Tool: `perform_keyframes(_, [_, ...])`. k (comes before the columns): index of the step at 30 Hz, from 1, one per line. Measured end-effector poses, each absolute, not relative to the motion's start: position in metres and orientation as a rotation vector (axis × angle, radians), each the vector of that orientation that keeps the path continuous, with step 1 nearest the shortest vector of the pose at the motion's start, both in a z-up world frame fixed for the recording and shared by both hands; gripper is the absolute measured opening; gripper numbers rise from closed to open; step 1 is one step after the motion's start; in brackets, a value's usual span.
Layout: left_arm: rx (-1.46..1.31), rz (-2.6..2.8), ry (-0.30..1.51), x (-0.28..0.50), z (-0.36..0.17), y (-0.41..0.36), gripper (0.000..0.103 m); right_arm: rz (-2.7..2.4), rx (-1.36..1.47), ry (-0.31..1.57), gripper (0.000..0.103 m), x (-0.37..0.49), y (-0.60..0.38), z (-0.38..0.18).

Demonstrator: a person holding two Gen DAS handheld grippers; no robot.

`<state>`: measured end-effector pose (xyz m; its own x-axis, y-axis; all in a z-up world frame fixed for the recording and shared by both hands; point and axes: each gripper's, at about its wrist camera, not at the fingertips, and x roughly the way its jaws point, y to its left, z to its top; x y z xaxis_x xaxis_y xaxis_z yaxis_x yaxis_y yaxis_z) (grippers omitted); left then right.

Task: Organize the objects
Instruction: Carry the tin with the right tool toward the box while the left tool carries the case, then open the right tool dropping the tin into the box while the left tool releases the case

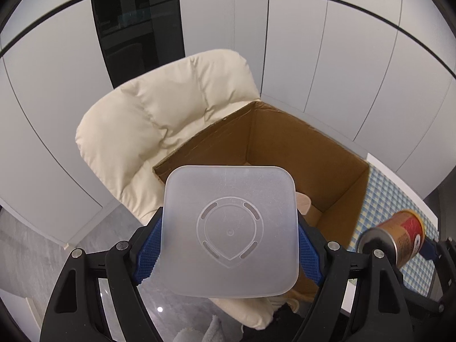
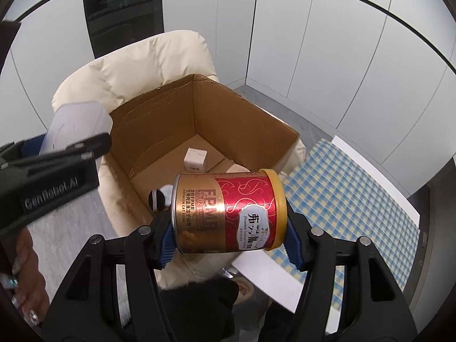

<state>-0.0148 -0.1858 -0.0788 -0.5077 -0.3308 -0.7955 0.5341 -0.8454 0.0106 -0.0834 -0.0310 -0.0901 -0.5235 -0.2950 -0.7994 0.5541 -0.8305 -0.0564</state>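
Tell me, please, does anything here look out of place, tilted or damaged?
The brown cardboard box sits on a cream padded chair, not the table, and its top edge looks roughly torn. The red-and-gold cat food can lies sideways in the right gripper. Nothing is spilled.

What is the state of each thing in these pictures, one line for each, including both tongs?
Left tongs: shut on the frosted plastic container, held above the box.
Right tongs: shut on the cat food can, which lies on its side, yellow lid on.
Cardboard box: open at the top, resting on the cream chair.
Small white box: upright on the box floor.
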Motion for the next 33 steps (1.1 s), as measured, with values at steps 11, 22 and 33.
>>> perform_keyframes(11, [1.219,-2.310,0.327,-0.060,-0.107,-0.203,0.081,-2.314,1.228,0.398,0.064,-0.143,-0.054,-0.130])
perform_keyframes(22, [1.271,-2.293,0.335,-0.081,-0.125,-0.207,0.081,-2.297,1.265,0.384,0.064,-0.163,-0.058,-0.149])
perform_keyframes(33, [1.248,-2.345,0.438,-0.071,-0.115,-0.213,0.103,-2.343,1.194,0.344,0.103,-0.156,-0.053,-0.131])
